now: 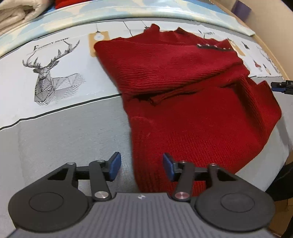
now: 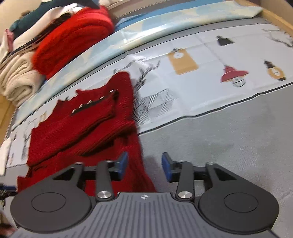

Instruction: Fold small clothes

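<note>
A small red knit sweater (image 1: 183, 102) lies on the grey printed bedspread (image 1: 64, 131), its sleeves folded across the body and a dark button strip near the collar. My left gripper (image 1: 142, 167) is open and empty, its blue pads (image 1: 115, 164) straddling the sweater's lower left hem edge. In the right wrist view the sweater (image 2: 82, 126) lies left of centre. My right gripper (image 2: 144, 166) is open and empty, its pads straddling the sweater's lower right hem corner. The tip of the right gripper shows at the far right of the left view (image 1: 282, 86).
A pile of folded clothes (image 2: 45, 45), red, cream and dark, sits at the back left. A pale blue patterned sheet (image 2: 164, 25) runs along the back. A wooden edge (image 2: 276, 14) borders the far right. The bedspread shows a deer print (image 1: 53, 75).
</note>
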`<state>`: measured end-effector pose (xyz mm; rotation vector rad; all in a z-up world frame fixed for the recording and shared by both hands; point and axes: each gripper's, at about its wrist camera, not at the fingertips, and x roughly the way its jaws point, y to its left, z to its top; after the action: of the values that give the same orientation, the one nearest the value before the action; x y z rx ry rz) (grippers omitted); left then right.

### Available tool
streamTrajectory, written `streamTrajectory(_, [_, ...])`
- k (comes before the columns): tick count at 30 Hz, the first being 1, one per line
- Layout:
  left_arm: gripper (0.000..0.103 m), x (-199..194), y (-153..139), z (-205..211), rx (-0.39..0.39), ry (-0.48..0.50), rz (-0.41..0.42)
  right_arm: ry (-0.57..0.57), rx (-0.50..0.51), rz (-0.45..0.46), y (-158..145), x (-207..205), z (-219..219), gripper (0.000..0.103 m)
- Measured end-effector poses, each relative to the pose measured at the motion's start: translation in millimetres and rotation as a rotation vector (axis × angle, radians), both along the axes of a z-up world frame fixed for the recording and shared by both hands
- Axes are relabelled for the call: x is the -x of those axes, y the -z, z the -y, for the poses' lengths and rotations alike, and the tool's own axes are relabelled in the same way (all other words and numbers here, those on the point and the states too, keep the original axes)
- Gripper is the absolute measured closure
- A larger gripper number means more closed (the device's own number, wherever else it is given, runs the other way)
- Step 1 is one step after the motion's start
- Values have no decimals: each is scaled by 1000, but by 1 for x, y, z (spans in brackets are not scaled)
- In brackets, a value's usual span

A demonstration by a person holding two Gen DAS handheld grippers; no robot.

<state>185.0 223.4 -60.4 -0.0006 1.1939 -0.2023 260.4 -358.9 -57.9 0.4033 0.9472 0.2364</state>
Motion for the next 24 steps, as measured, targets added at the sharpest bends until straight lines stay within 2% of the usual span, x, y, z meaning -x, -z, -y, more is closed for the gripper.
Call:
streamTrajectory(3, [47,-4,7,6,-23,9,-27,-90,32,-31,7,2,-12,52])
streamTrajectory(6, [50,-7,13,14,-48,31,-42,-187,113,-39,15,5,-29,53])
streamTrajectory(7, [60,-8,14,15,-51,37,-42,-218,139,-39,18,6,-35,58])
streamTrajectory(8, [78,-9,15,16,-48,42,-44,-246,167,-30,19,8,-40,77])
streamTrajectory(9, [89,-10,15,16,-49,45,-44,-268,201,-12,19,10,-44,86])
streamTrajectory(10, [91,-10,14,17,-52,51,-37,-280,212,3,18,12,-45,90])
streamTrajectory(13, [92,-10,-3,18,-89,80,43,-290,174,70,6,15,-41,91])
streamTrajectory(17, [92,-5,-41,22,-161,121,218,-234,84,199,-22,17,-25,91])
streamTrajectory(22, [92,-12,-67,16,-272,48,369,-154,11,371,-58,13,-13,91])
streamTrajectory(24, [92,-18,-77,10,-280,-19,419,-120,8,415,-67,6,-12,91])
